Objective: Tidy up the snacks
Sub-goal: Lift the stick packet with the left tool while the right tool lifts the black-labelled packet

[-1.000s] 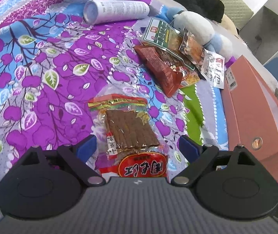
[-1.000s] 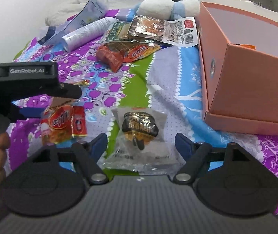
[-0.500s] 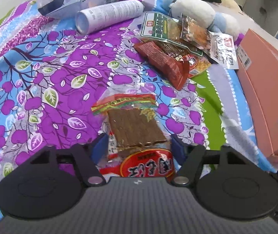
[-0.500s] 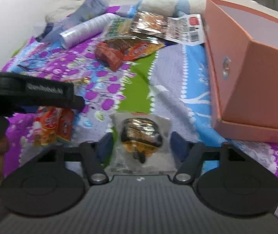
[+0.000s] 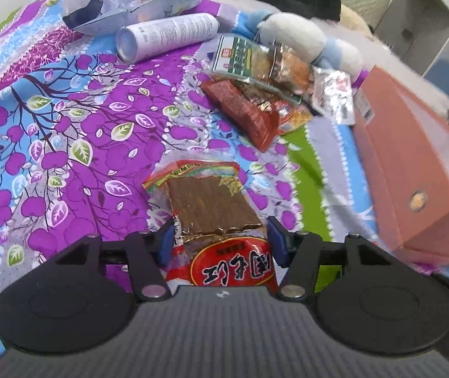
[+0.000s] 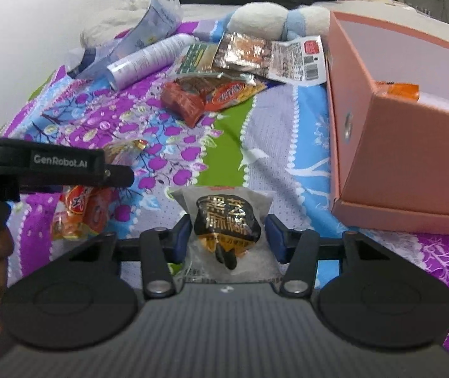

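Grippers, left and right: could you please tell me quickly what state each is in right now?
Left gripper: closing on the red snack packet, pads touching it.
Right gripper: closing around the black-label snack packet, grip unclear.

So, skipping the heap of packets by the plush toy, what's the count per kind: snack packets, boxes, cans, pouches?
Snack packets: 3 (red-labelled clear packet of brown sticks, clear plastic packet with black label, orange packet inside the box)
Boxes: 1 (open pink cardboard box)
Cans: 1 (white cylindrical can)
Pouches: 1 (pale blue plastic pouch)
Total: 6
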### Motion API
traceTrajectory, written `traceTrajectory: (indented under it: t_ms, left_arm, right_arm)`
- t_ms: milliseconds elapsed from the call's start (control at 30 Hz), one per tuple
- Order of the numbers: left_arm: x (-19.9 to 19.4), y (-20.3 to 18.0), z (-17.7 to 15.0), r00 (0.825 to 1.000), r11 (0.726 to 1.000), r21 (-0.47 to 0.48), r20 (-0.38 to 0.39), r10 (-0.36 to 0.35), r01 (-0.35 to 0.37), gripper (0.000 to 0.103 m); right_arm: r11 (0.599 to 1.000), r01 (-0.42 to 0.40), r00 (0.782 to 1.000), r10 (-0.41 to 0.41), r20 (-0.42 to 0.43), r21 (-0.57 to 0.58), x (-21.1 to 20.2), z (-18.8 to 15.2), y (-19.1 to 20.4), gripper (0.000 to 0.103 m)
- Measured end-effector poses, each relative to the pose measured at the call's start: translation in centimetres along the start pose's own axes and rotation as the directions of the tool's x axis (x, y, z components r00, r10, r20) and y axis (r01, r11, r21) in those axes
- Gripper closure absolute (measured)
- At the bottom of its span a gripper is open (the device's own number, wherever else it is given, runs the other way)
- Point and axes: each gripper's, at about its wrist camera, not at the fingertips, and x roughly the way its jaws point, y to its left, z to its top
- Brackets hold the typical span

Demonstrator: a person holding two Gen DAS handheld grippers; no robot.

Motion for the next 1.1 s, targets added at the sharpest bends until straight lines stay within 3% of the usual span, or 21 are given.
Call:
traceTrajectory:
  t_ms: [767, 1100]
  left_arm:
    - [-8.1, -2.0, 0.1, 0.993, 0.994, 0.04, 0.063, -0.1, 0.097, 0.04]
    - [-8.0, -4.7, 1.2, 0.987, 0.987, 0.068, 0.055, -0.152, 0.148, 0.04]
  right_arm:
    - [0.997, -0.05, 0.995, 0.044, 0.094, 0.058, -6.2, 2.1, -0.1, 0.049]
    - [0.997, -0.023, 0.994, 0.015, 0.111, 0.073, -7.2, 2.7, -1.6, 0.049]
